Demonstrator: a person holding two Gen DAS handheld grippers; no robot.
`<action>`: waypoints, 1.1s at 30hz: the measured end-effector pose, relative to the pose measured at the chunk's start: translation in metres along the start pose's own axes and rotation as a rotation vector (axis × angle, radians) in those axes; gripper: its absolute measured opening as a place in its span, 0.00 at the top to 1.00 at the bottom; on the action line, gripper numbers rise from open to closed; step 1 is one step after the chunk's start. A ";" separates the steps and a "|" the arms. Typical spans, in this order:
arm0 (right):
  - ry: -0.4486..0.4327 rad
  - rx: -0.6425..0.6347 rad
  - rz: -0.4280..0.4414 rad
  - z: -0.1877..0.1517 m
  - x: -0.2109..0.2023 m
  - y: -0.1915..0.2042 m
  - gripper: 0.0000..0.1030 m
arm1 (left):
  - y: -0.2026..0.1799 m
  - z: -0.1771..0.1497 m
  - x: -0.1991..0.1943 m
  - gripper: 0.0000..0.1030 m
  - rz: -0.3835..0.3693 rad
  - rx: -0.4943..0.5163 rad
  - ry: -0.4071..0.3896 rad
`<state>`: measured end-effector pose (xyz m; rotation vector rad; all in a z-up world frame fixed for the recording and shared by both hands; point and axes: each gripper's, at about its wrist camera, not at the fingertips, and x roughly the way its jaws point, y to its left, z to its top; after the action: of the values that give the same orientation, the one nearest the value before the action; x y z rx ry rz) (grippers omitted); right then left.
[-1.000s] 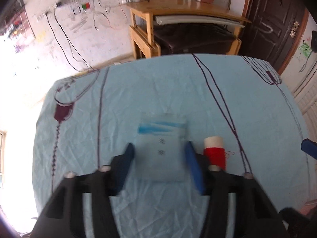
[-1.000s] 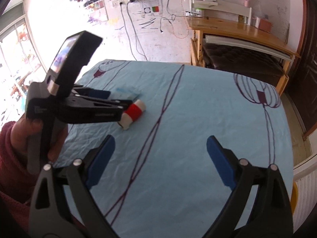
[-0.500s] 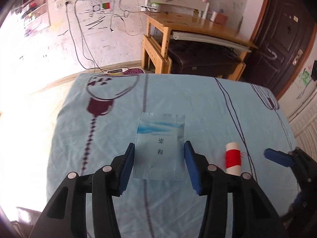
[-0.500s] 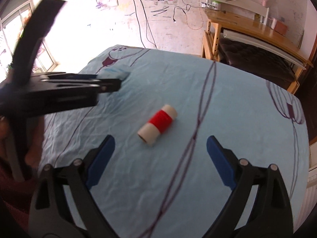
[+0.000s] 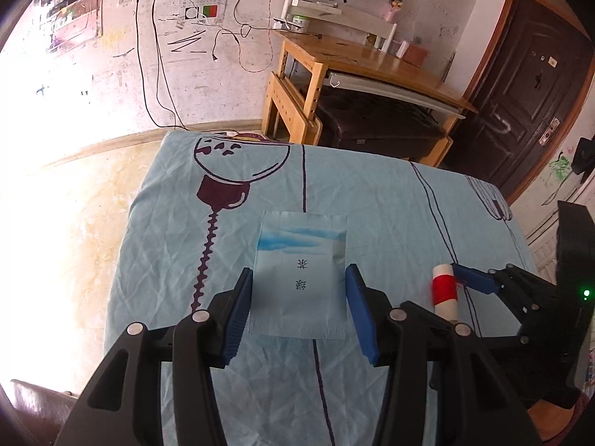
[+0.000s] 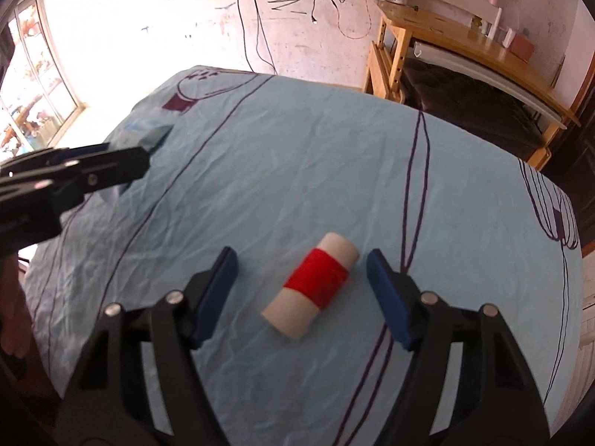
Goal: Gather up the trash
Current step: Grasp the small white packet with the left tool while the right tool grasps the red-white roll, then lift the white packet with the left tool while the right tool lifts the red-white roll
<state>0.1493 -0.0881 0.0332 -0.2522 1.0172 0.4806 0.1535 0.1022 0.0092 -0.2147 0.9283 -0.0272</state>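
My left claw (image 5: 297,312) tilts steeply down over the counter (image 5: 372,200), its blue pads standing on either side of the pale blue packet (image 5: 299,278). The packet lies flat on the light blue cloth, and the pads sit at its two side edges; I cannot tell whether they press on it or only frame it.

My right claw (image 6: 302,290) also pitches downward, to the right of the packet, and its jaws are closing around the red thread spool (image 6: 310,286). The spool lies on its side on the cloth, slanted between the pads, with a clear gap to each, so nothing is gripped yet. In the left wrist view one blue pad (image 5: 472,278) of that claw rests just beside the spool's top end.
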 end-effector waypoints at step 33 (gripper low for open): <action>-0.155 0.072 -0.040 -0.026 -0.056 -0.035 0.74 | -0.054 -0.004 -0.025 0.56 0.019 0.110 -0.026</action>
<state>0.1227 -0.1446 0.0673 -0.1677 0.8747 0.4200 0.1392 0.0519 0.0369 -0.1039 0.9000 -0.0573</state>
